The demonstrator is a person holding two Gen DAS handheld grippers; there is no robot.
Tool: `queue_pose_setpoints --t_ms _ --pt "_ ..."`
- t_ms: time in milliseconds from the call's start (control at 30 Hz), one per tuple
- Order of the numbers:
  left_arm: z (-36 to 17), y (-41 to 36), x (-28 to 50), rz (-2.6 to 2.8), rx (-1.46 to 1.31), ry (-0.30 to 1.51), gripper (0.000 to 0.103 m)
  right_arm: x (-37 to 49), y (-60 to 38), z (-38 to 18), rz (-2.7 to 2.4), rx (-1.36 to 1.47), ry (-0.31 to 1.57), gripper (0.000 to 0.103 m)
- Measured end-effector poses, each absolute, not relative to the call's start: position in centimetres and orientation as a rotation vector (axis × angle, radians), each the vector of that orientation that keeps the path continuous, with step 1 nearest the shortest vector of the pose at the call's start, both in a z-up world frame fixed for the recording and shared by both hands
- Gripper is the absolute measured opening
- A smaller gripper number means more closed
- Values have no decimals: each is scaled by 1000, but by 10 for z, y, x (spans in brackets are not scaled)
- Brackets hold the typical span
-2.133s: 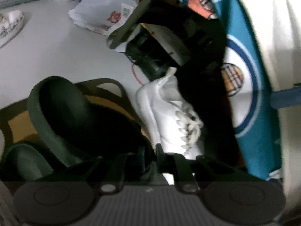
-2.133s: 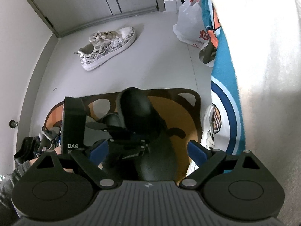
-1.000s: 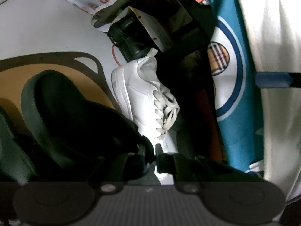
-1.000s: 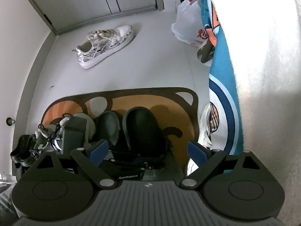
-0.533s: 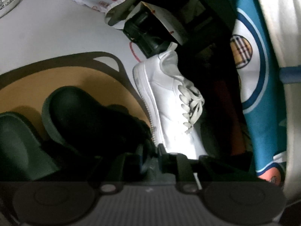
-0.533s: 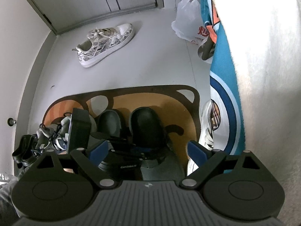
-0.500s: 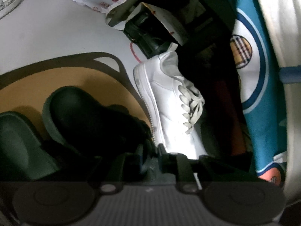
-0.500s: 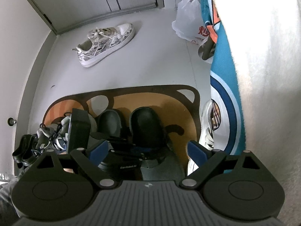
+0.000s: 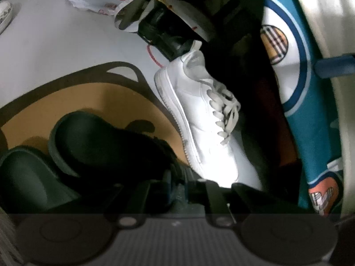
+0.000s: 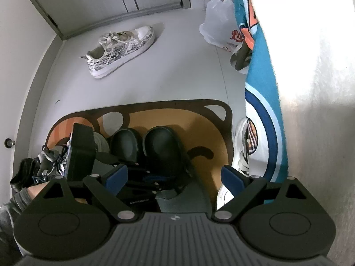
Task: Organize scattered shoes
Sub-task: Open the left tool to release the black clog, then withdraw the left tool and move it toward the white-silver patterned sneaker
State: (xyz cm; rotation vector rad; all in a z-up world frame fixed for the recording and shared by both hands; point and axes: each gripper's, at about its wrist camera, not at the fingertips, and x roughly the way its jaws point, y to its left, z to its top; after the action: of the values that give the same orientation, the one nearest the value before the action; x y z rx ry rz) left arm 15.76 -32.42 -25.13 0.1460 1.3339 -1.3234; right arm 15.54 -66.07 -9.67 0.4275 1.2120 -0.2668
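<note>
While the left gripper (image 9: 178, 185) stays clamped on the heel of 1 dark slipper (image 10: 163, 143), set beside its mate (image 10: 125, 141) on the mat (image 10: 204, 128), the right gripper (image 10: 175, 175) hangs above, jaws apart.

Seen from the right wrist camera, two clogs (image 10: 144, 144) sit side by side on the mat (image 10: 199, 119), toes toward twelve o'clock, at the view's centre. At nine o'clock from them, more shoes (image 10: 44, 161) crowd the mat's edge. A lone sneaker (image 10: 119, 46) lies on the floor (image 10: 177, 73) at eleven o'clock, well apart. A bag (image 10: 219, 28) stands at one o'clock. Another sneaker (image 9: 199, 119) lies just off the mat at three o'clock.
</note>
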Motion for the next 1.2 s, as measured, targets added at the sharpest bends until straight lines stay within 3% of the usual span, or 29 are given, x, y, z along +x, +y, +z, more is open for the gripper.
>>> queue_pose_setpoints --t_ms 233,300,367,600,767,1000,1067,1200 --pt "-251 -316 163 -1243 67 1365 19 155 -661 -97 -278 412 1206 94" --pt "-251 -313 164 -1220 44 1373 26 156 -661 -98 -290 396 1203 94" --pt "-243 -307 167 -1189 23 1352 43 156 -661 -100 -301 386 1206 94" --pt "-210 -277 180 -1121 -38 1319 50 155 -660 -113 -292 396 1240 94" --pt "-185 -243 183 -1042 -30 1272 69 157 -644 -128 -188 363 1271 94" --pt "-168 -197 184 -959 -16 1222 74 152 -618 -130 -192 251 1203 94" --pt "-167 -185 183 -945 -20 1216 80 154 -615 -130 -207 264 1202 94" --pt "-168 -163 181 -927 -54 1214 82 163 -609 -126 -219 317 1208 94"
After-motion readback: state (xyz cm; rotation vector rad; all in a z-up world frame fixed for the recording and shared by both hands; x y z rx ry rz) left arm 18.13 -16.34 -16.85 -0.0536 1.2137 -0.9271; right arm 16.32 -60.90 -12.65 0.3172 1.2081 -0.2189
